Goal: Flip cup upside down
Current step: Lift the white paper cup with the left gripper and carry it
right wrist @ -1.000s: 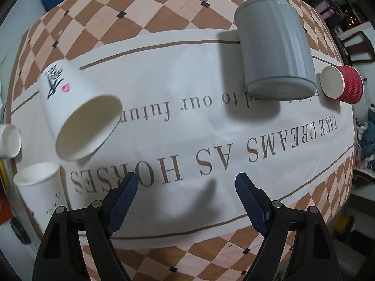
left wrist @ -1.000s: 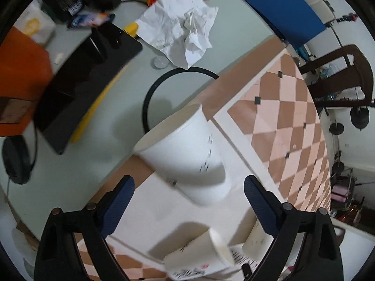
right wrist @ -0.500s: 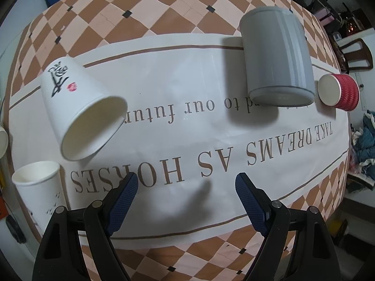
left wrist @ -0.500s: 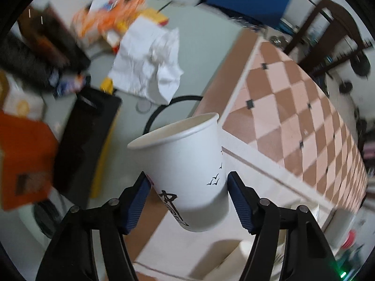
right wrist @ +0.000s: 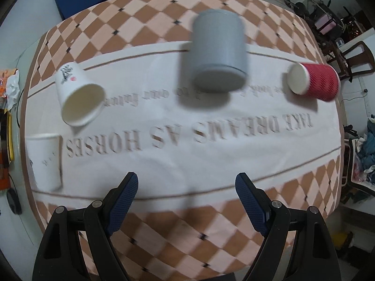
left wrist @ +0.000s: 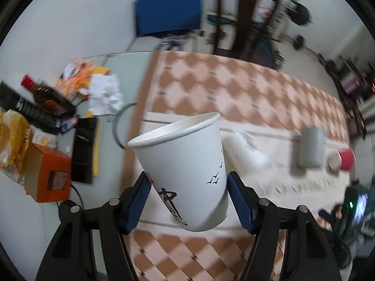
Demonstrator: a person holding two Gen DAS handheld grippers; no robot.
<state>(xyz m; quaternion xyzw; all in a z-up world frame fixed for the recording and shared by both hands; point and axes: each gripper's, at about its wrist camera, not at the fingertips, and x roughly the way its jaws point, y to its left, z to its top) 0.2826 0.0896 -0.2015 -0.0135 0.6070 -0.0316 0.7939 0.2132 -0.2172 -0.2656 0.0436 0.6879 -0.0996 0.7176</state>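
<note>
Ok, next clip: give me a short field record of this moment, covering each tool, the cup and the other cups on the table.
left tool: shut on the white paper cup, mouth up, tilted
right tool: open, holds nothing, above the tablecloth
second white cup: lying on its side
grey cup: mouth down, blurred
red cup: on its side
flip: not yet done

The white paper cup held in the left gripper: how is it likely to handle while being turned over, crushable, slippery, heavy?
The paper cup looks thin-walled, so a hard squeeze from the left gripper would probably dent it. It appears empty, so likely very light. Its smooth tapered sides, narrowing toward the base, might let it slip between the jaws as it tilts, though the ribbed pads should help.
</note>
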